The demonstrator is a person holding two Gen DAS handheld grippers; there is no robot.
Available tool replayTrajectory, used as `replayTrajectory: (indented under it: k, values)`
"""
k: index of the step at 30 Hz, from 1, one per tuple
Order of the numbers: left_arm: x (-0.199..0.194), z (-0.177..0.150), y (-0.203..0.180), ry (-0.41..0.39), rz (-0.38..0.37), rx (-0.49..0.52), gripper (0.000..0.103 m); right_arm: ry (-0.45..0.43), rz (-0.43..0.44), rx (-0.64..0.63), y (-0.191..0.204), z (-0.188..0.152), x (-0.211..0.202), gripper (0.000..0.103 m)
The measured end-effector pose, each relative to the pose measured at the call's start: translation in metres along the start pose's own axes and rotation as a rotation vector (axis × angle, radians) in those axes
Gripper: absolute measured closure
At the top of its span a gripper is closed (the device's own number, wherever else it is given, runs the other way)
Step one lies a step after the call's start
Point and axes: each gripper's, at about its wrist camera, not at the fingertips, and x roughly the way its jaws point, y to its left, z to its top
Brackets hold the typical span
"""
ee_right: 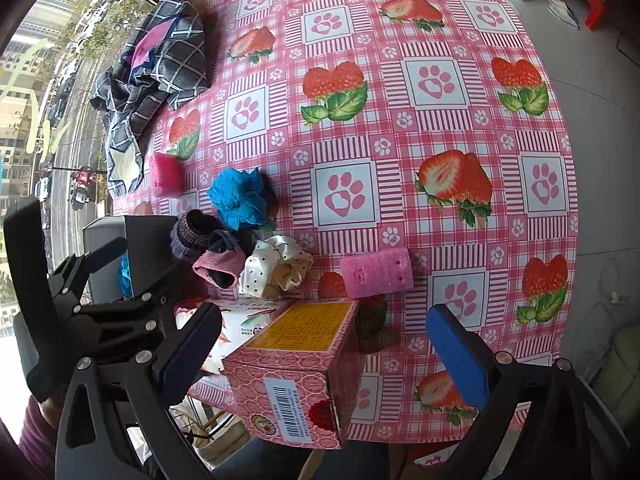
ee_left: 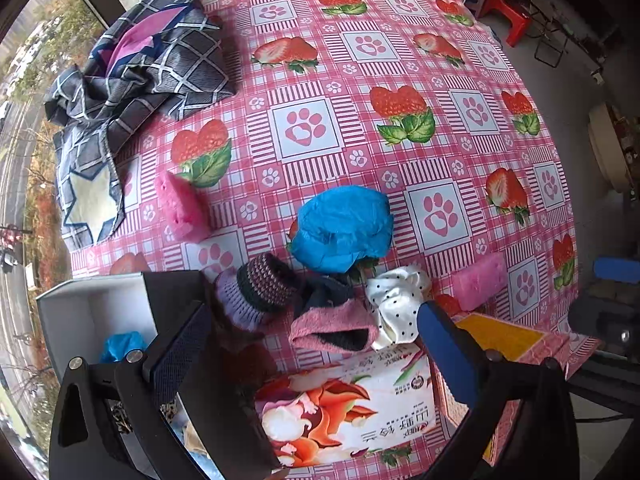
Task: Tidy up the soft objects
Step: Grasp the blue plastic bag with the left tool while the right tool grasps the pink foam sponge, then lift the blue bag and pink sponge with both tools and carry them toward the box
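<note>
Soft objects are recorded lying loose on the pink strawberry-and-paw-print tablecloth (ee_left: 400, 60).

Left wrist view: a crumpled blue plastic cover (ee_left: 342, 232) is noted mid-table, with a purple-and-black knitted sock (ee_left: 260, 288), a pink fleecy sock with dark lining (ee_left: 332, 326) and a white polka-dot fabric scrunchie (ee_left: 396, 300) clustered just before the left gripper (ee_left: 312, 344). Two pink sponge blocks (ee_left: 180, 208) are seen, one to each side. A white open box with dark flap (ee_left: 96, 312) stands at the left, a blue item already inside. A floral tissue box (ee_left: 352, 404) lies under the gripper, whose jaws are spread and carry nothing. A grey checked cloth (ee_left: 152, 68) is heaped at the far edge.

Right wrist view: the right gripper (ee_right: 320, 352) is likewise spread wide and unloaded, above a pink patterned carton with yellow label (ee_right: 296, 364). The same cluster is seen beyond it, near the box.

All items are judged light, limp and compressible. A pinch across a bunched fold is judged suitable for socks and scrunchie, and across the short sides for sponges. The plastic cover is judged slippery.
</note>
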Motion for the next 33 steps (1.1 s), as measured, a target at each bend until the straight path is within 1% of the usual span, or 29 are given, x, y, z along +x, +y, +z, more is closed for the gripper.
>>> replayTrajectory:
  k: [3, 7, 11, 16, 23, 25, 27, 28, 29, 30, 31, 32, 33]
  values:
    - [0.021, 0.019, -0.010, 0.033, -0.019, 0.020, 0.000, 0.021, 0.005, 0.027, -0.017, -0.001, 0.009, 0.000]
    - [0.050, 0.038, -0.022, 0.080, 0.003, 0.036, 0.000, 0.064, -0.006, 0.065, -0.040, 0.002, 0.031, 0.000]
    - [0.073, 0.049, -0.026, 0.125, 0.016, 0.029, 0.000, 0.119, -0.038, 0.077, -0.054, 0.009, 0.063, 0.000]
    - [0.091, 0.055, -0.027, 0.153, 0.035, 0.019, 0.000, 0.181, -0.045, 0.037, -0.053, 0.018, 0.102, 0.000]
    - [0.113, 0.054, -0.023, 0.189, 0.069, 0.006, 0.001, 0.248, -0.094, -0.051, -0.044, 0.026, 0.141, 0.000]
    - [0.117, 0.054, -0.023, 0.201, 0.076, 0.008, 0.008, 0.251, -0.121, -0.070, -0.041, 0.024, 0.145, 0.000]
    - [0.123, 0.051, -0.021, 0.215, 0.091, 0.022, 0.023, 0.250, -0.147, -0.081, -0.040, 0.021, 0.147, 0.002]
    - [0.124, 0.051, -0.022, 0.217, 0.096, 0.025, 0.025, 0.248, -0.154, -0.080, -0.040, 0.019, 0.148, 0.013]
    - [0.124, 0.051, -0.021, 0.219, 0.090, 0.025, 0.031, 0.250, -0.154, -0.075, -0.040, 0.017, 0.149, 0.021]
    - [0.125, 0.050, -0.021, 0.223, 0.071, 0.023, 0.038, 0.239, -0.168, -0.076, -0.038, 0.014, 0.149, 0.025]
    - [0.124, 0.050, -0.021, 0.222, 0.053, 0.020, 0.042, 0.229, -0.180, -0.080, -0.039, 0.008, 0.149, 0.029]
    - [0.123, 0.050, -0.020, 0.217, 0.049, 0.024, 0.052, 0.221, -0.170, -0.081, -0.040, 0.007, 0.147, 0.030]
    - [0.120, 0.051, -0.019, 0.209, 0.052, 0.029, 0.060, 0.212, -0.151, -0.072, -0.042, 0.006, 0.145, 0.030]
